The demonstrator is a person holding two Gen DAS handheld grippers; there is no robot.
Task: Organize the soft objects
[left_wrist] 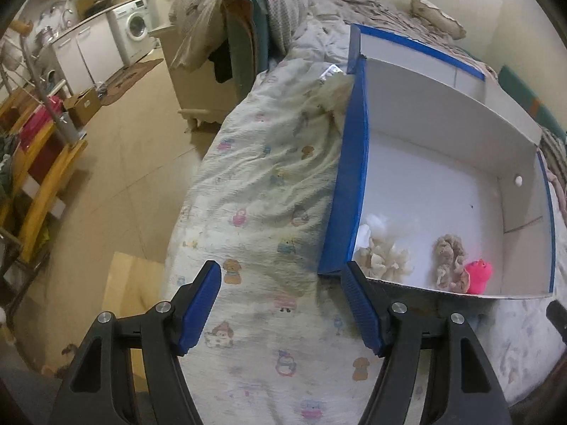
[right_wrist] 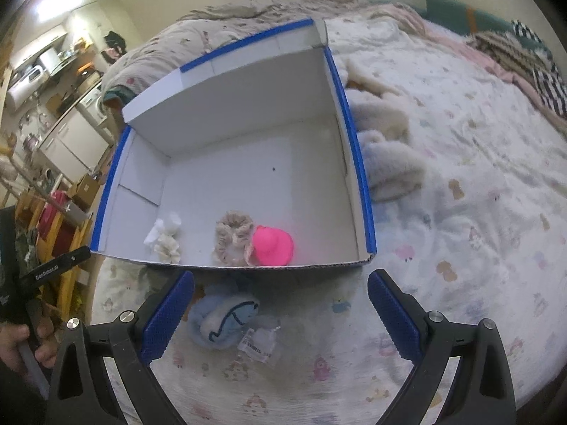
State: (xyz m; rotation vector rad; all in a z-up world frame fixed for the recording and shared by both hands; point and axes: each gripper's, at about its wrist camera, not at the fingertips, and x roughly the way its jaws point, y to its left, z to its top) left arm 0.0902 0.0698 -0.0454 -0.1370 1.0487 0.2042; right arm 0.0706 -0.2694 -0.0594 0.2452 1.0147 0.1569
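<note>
bedding printed with small cartoon animals (right_wrist: 460,212) covers the bed that serves as the work surface, and a kitchen corner with a washing machine (left_wrist: 136,28) shows far off in the left wrist view. on the bedding stands a white box with blue edges (right_wrist: 358,163), its top open, which reads as the place where the soft things are being gathered. counted inside it, all crowded along the near wall: one cream scrunchie (right_wrist: 166,244) with a small white piece beside it, one beige scrunchie (right_wrist: 232,233), and one bright pink plush (right_wrist: 273,244) touching the beige one; that makes three clear items, while the white piece i cannot identify. outside the box, just in front of its near wall, lies one pale blue plush (right_wrist: 223,322) with a tag beside it, and a fluffy cream heap (right_wrist: 386,152) rests against the box's right wall. the right gripper (right_wrist: 280,311) stands wide open and empty, its fingers straddling the blue plush from above, likely lined up to pick it next. the left gripper (left_wrist: 283,304) is also open with nothing between its pads, hovering over bare bedding beside the box's near left corner, seemingly waiting out of the way.
</note>
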